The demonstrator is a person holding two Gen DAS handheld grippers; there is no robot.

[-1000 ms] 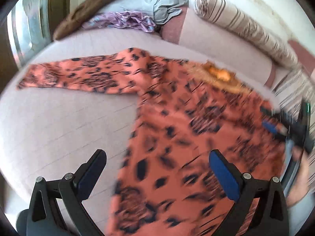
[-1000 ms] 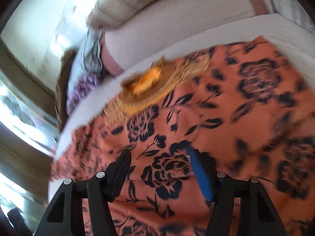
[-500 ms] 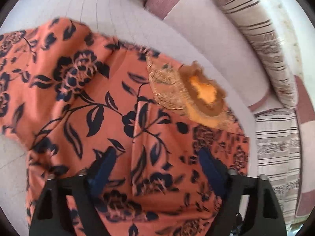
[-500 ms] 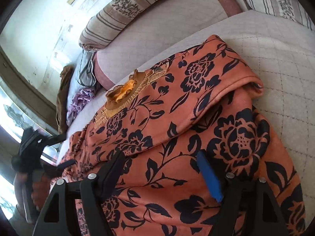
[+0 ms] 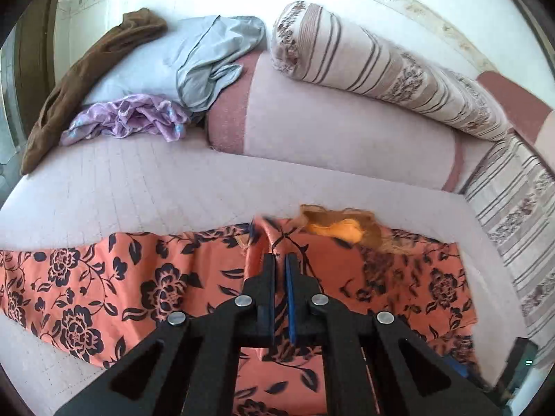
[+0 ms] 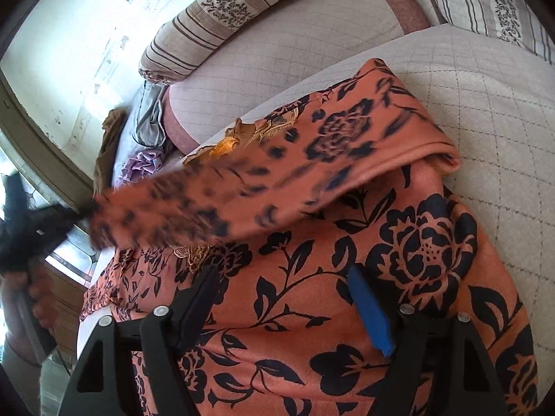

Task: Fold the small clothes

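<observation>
The pale lilac quilted sofa seat (image 5: pixel 145 187) fills most of what I see, with its long mauve-ended bolster backrest (image 5: pixel 347 138) behind and a striped, flower-printed cylindrical cushion (image 5: pixel 381 66) lying on top of that; spread across the seat is the orange garment with a dark navy flower print (image 5: pixel 104 287), its one sleeve stretched flat to the left in my left wrist view, its gold-embroidered neckline (image 5: pixel 333 225) near the backrest; in my right wrist view a fold of the same garment (image 6: pixel 347 145) lies doubled over the body of it, and a blurred strip of the cloth runs out to the left edge towards my left gripper (image 6: pixel 31 228), with my hand (image 6: pixel 40 298) below it; in the far corner of the seat sit a crumpled grey cloth (image 5: pixel 211 52), a long brown cloth (image 5: pixel 86 76) and a small bunched purple cloth (image 5: pixel 131 118); my left gripper (image 5: pixel 279 263) is clamped tight on a pinch of the orange fabric, which rises in a ridge between its black fingers; my right gripper (image 6: pixel 288 298) hovers with its jaws spread wide over the garment's flat body, nothing caught between the blue pad (image 6: pixel 371 312) and its partner.
</observation>
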